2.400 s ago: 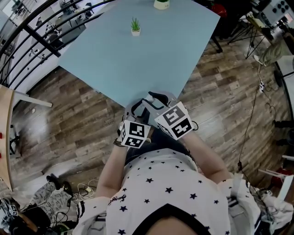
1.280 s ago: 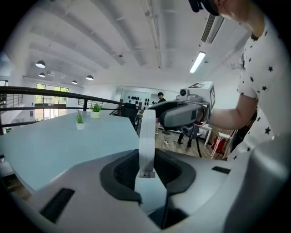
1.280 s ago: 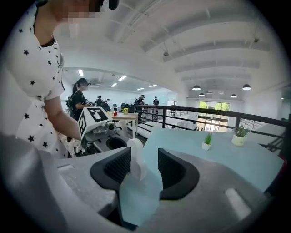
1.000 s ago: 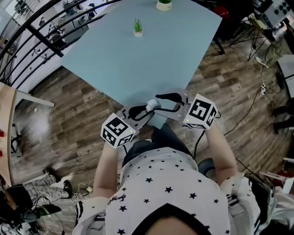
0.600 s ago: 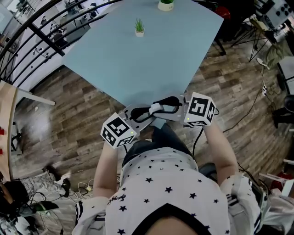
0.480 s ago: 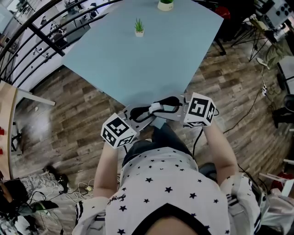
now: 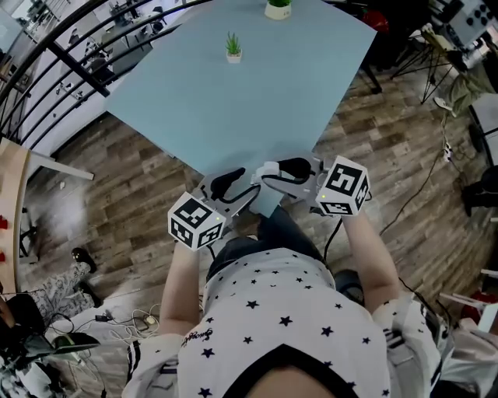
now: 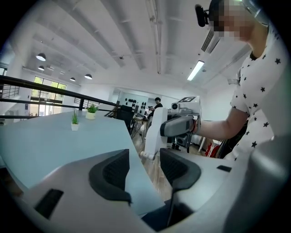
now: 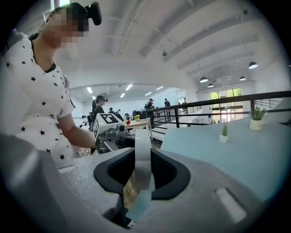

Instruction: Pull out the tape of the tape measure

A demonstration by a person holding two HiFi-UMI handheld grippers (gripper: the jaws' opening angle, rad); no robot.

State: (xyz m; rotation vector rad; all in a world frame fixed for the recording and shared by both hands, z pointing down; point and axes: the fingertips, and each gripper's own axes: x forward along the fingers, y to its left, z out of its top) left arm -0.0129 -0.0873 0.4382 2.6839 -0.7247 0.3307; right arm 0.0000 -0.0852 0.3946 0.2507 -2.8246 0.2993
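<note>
The white tape measure (image 7: 268, 169) hangs just off the near corner of the pale blue table (image 7: 249, 85). My right gripper (image 7: 284, 172) is shut on it, and its jaws have just been closing. In the right gripper view the tape measure (image 9: 142, 168) shows edge-on as a narrow pale band, pinched at the fingertips of the right gripper (image 9: 142, 149). My left gripper (image 7: 233, 185) stands a little to its left, and its jaws have just been opening. The left gripper (image 8: 141, 164) is open with nothing between the pads. Ahead of it, the tape measure (image 8: 157, 132) sits in the other gripper.
Two small potted plants (image 7: 233, 47) (image 7: 276, 8) stand far back on the table. Wood floor surrounds the table, with a black railing (image 7: 70, 54) at the left. Cables and stands lie at the right.
The left gripper has opened, let go of the white tape measure and drawn slightly away to the left. The right gripper still has it and has shifted a little right.
</note>
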